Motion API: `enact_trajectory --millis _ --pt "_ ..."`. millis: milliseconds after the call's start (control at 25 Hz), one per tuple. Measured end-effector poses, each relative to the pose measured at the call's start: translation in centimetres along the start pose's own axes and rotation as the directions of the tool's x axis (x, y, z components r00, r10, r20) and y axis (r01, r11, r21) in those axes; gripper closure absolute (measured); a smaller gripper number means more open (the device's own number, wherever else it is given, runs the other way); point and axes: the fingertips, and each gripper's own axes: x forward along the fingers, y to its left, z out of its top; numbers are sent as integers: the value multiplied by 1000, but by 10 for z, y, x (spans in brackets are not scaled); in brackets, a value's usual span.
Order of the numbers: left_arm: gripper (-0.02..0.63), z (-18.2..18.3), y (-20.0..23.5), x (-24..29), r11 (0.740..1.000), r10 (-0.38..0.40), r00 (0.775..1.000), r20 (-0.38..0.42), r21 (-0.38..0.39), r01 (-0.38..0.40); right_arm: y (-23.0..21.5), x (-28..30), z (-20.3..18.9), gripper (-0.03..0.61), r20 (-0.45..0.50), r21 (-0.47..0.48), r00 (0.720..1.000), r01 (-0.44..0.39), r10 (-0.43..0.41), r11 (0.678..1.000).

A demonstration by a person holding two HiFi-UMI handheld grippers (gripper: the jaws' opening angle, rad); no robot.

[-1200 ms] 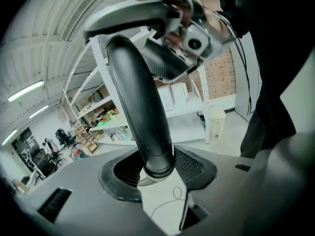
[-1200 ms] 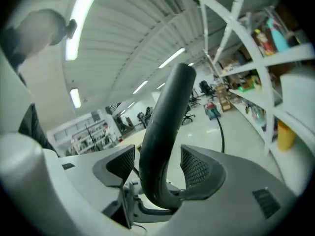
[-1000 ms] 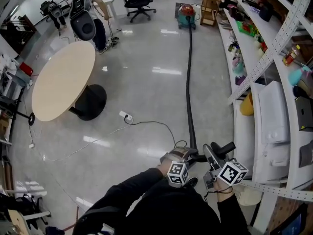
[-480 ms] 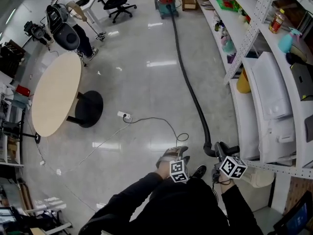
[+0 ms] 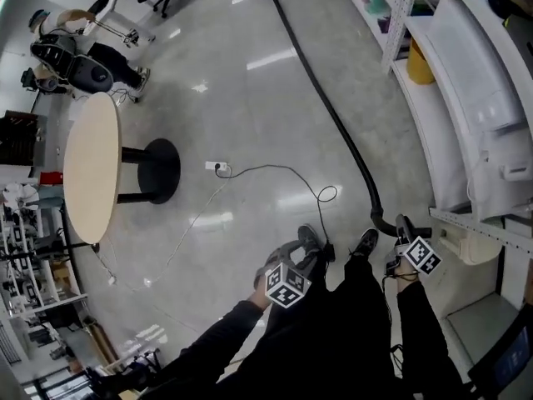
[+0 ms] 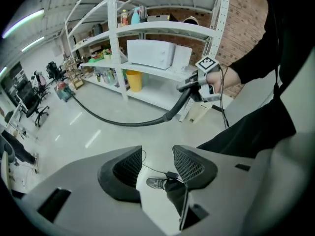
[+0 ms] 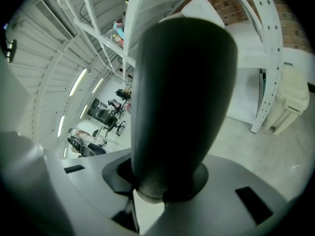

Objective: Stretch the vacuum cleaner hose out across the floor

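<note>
R: right gripper [image 5: 400,230] jaws just closed, clamping hose [image 5: 337,123] end to drag it | L: left gripper [image 6: 156,165] part-open, empty, spare | hose: runs across floor [image 5: 250,98], end by my feet

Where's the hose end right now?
The hose end is lower right in the head view, in the right gripper, whose jaws have just closed on it, between the shelving and the person's right shoe.
</note>
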Motion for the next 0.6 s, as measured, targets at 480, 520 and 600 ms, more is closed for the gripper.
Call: enact_trajectory --millis 480,520,600 --pt "397 41 -55 129 973 -215 976 -30 83 217 -229 83 -85 463 -128 151 978 183 -165 971" --pt "397 40 -60 143 970 -227 973 -40 83 230 -249 88 -93 463 -142 158 974 197 -175 967" --pt "397 42 -69 166 964 -255 966 -46 61 257 -290 98 -108 462 -168 186 967 221 -191 957"
